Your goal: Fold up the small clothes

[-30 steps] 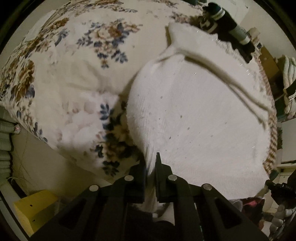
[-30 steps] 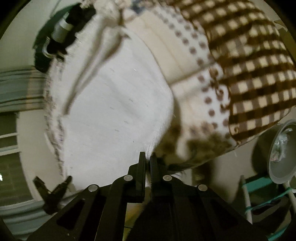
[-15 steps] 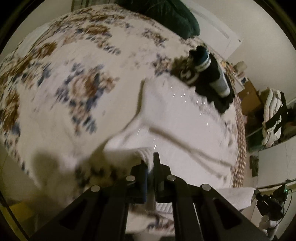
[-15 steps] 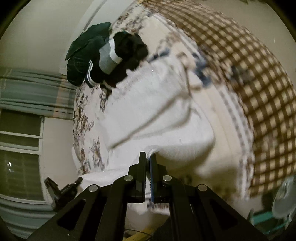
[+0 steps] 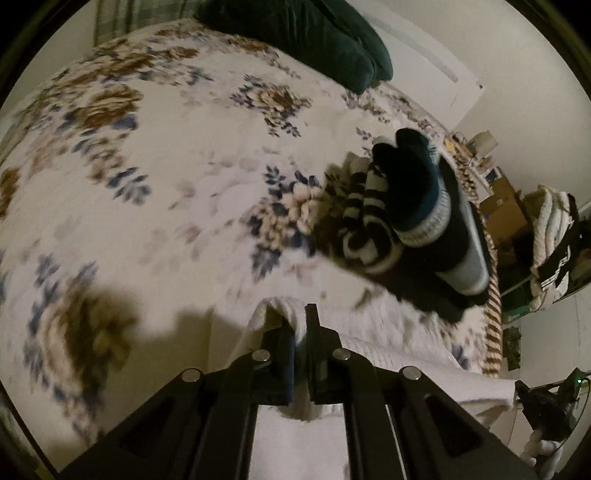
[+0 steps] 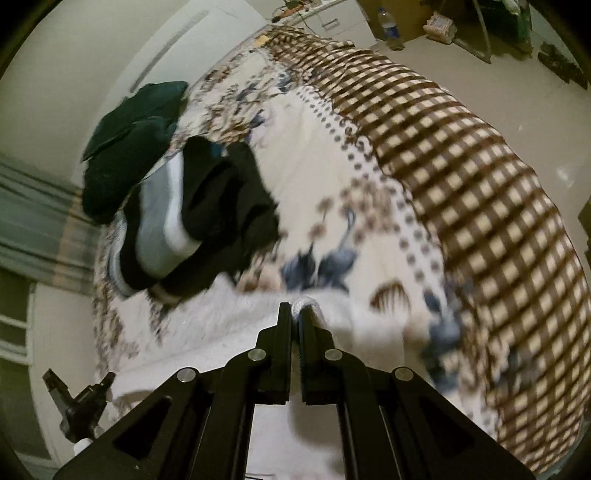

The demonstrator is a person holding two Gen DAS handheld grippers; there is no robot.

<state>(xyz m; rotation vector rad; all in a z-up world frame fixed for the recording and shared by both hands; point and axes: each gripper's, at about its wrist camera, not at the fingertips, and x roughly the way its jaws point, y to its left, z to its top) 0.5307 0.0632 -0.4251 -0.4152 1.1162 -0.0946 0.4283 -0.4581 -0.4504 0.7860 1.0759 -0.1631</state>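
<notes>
Both grippers are pinching the near edge of the white knit cloth (image 5: 369,354): the left gripper (image 5: 300,325) is clamping a bunched hem, and the right gripper (image 6: 294,314) is closing on a rolled corner. The cloth is lying across the near part of the floral bedspread (image 5: 166,155). To fold it well, the two held corners probably want carrying far together at level height — then lowering square onto the far edge, short of the pile of dark striped socks (image 5: 402,214). A dark green pillow (image 5: 314,33) is lying at the far end; a brown checked blanket (image 6: 461,177) is covering the right side, with room clutter beyond.
</notes>
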